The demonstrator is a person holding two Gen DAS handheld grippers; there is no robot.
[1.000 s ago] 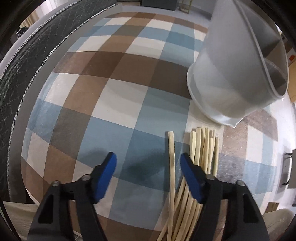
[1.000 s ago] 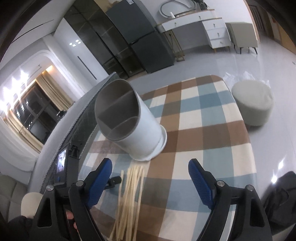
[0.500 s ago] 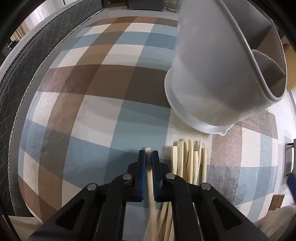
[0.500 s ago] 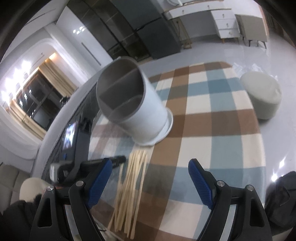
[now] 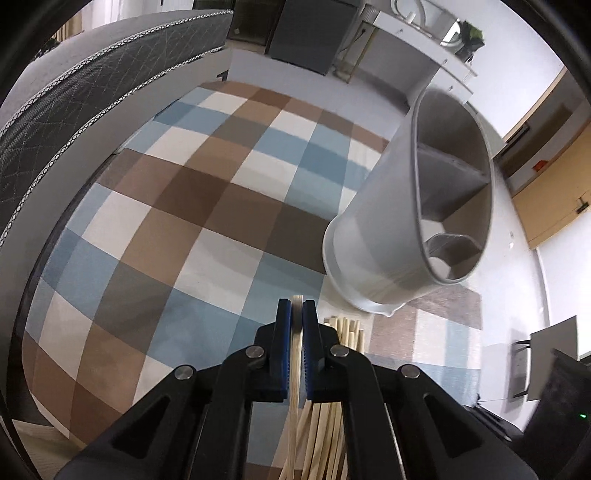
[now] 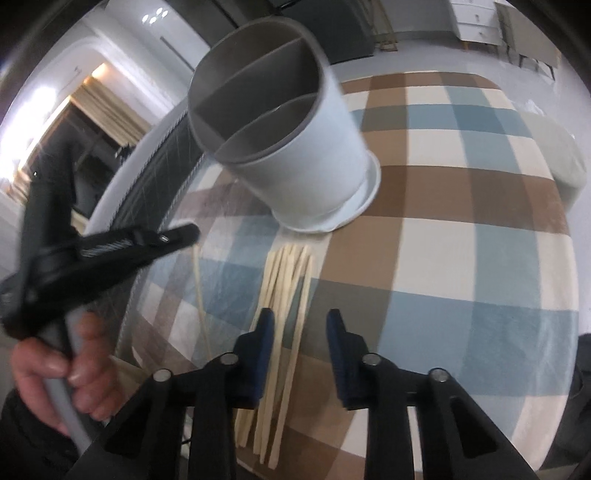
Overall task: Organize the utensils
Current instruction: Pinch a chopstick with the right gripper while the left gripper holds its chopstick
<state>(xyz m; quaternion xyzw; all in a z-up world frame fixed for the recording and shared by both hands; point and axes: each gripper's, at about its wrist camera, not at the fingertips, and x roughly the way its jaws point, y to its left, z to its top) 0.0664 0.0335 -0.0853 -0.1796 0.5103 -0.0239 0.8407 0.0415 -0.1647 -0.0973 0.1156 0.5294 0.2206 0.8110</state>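
Observation:
My left gripper (image 5: pixel 296 308) is shut on one pale wooden chopstick (image 5: pixel 294 373) and holds it lifted above the checked tablecloth (image 5: pixel 177 206); in the right wrist view that chopstick (image 6: pixel 199 291) hangs from the left gripper (image 6: pixel 192 234). A bundle of chopsticks (image 6: pixel 286 291) lies on the cloth in front of a grey divided utensil holder (image 6: pixel 280 147), also in the left wrist view (image 5: pixel 413 236). My right gripper (image 6: pixel 301 321) is open over the bundle's near end, its left finger beside the sticks.
A quilted grey mattress edge (image 5: pixel 74 96) borders the table's left side. White drawers (image 6: pixel 476 22) and a chair (image 6: pixel 532 40) stand on the floor beyond. A round pouf (image 6: pixel 557 155) sits off the table's right edge.
My left gripper closed on one chopstick and raised it off the cloth. My right gripper moved down and in toward the bundle and narrowed its opening.

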